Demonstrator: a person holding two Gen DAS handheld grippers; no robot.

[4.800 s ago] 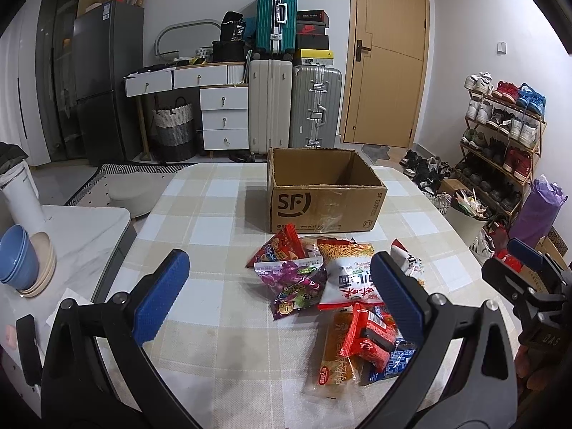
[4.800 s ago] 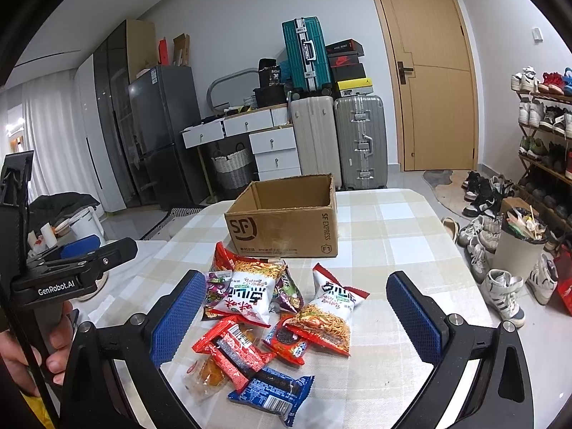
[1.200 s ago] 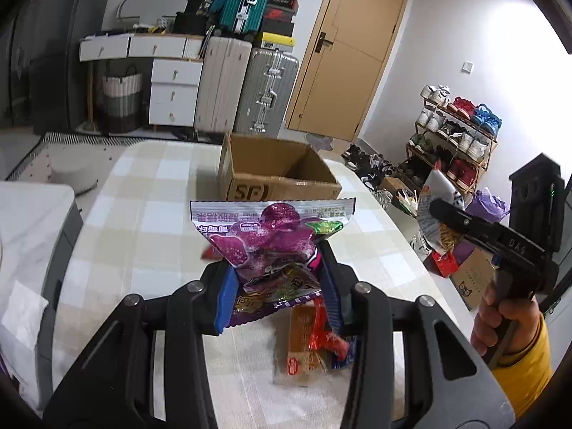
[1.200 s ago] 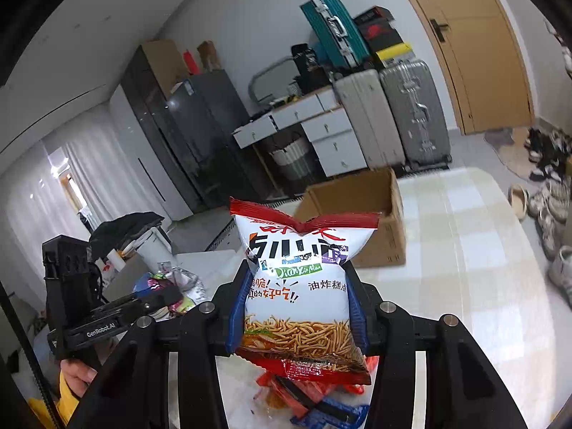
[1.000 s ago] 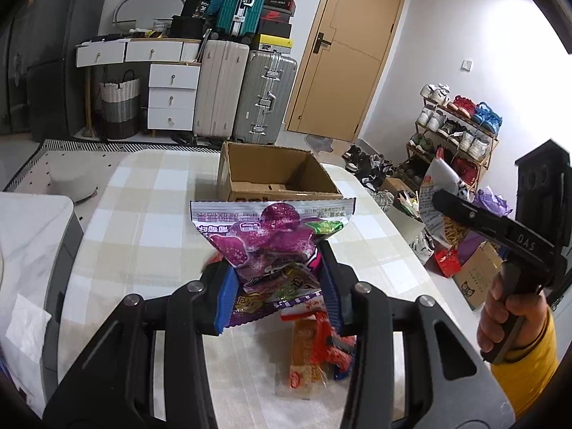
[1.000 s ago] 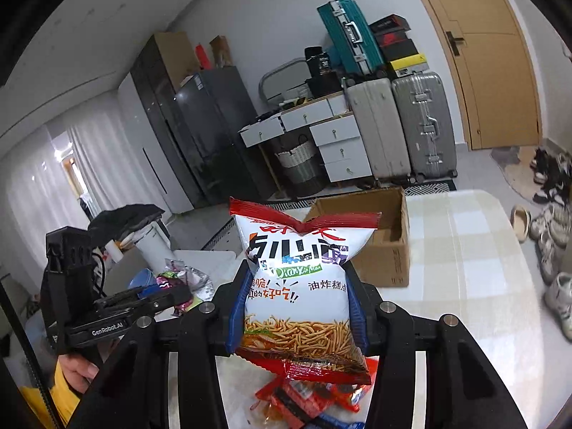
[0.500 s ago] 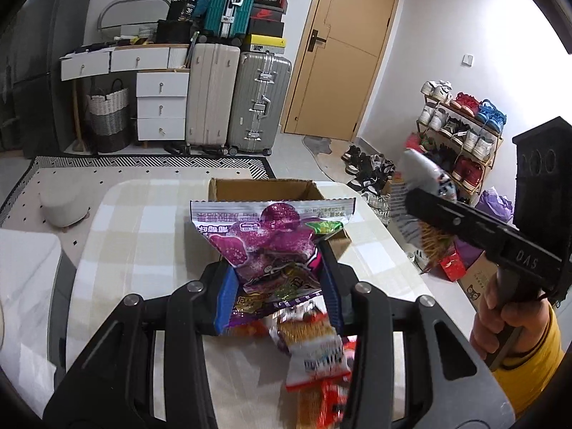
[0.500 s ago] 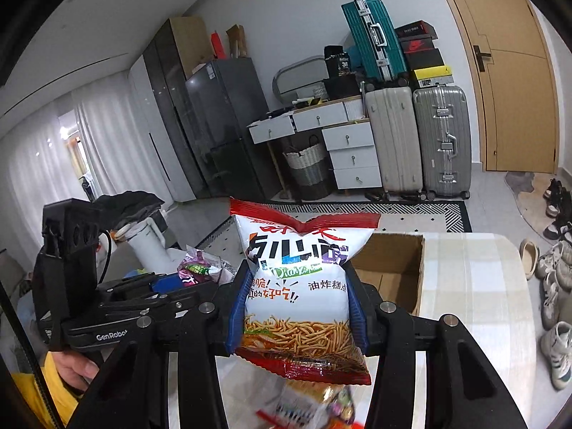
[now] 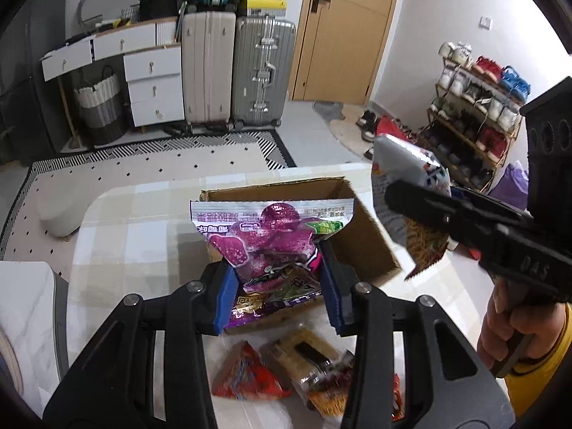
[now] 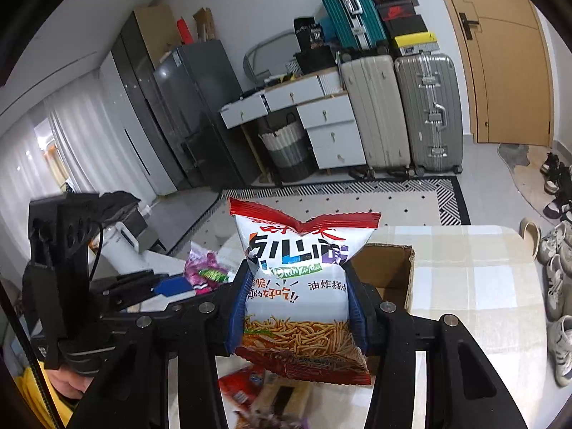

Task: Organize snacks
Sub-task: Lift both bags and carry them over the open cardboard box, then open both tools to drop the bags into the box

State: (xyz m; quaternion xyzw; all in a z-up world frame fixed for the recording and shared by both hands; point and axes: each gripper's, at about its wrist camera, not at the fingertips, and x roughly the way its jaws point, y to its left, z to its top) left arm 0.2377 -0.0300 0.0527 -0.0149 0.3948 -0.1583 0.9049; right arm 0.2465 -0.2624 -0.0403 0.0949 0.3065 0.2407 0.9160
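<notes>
Above the open cardboard box [image 9: 361,228], our left gripper [image 9: 277,293] pinches a purple snack bag [image 9: 271,239], while our right gripper [image 10: 296,307] clamps a white-and-red noodle-snack bag [image 10: 300,286] (more packets [image 9: 282,375] lie on the checked table [image 9: 136,236]).

A lived-in home entryway: a shoe rack [image 9: 475,107] stood right, suitcases [image 9: 236,71] and white drawers [image 9: 153,82] far, beside a wooden door [image 9: 343,28] and fridge [image 10: 193,114].
</notes>
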